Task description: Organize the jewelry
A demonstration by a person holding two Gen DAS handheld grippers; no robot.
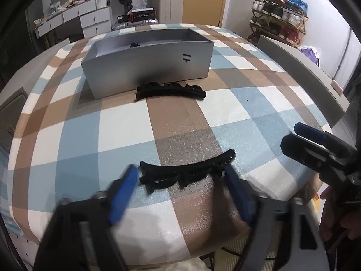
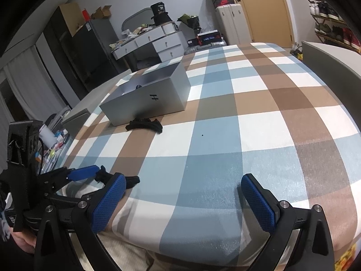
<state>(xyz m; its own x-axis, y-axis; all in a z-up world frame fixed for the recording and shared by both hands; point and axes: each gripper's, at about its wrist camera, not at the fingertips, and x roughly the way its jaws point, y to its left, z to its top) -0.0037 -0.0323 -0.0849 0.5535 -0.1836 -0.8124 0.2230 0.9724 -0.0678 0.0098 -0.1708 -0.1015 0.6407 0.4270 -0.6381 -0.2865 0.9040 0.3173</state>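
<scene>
Left wrist view: you have two black hair clips. One clip [image 1: 187,171] lies low in the frame between your left gripper [image 1: 180,189]'s blue fingers [image 1: 123,194], which stand apart, not clamped on it. The second clip [image 1: 170,90] lies mid-frame against the one grey box [image 1: 149,63], marked "H". Your right gripper [image 1: 291,140] enters at right.

Right wrist view: your right fingers [image 2: 108,201] stand wide apart over the checked table [image 2: 225,146], holding nothing. The box sits upper left, one clip before it.

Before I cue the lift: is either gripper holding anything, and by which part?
Not yet. Left gripper straddles the near black plastic hair clip, pads at its two ends, contact unclear. Right gripper open, empty.
</scene>
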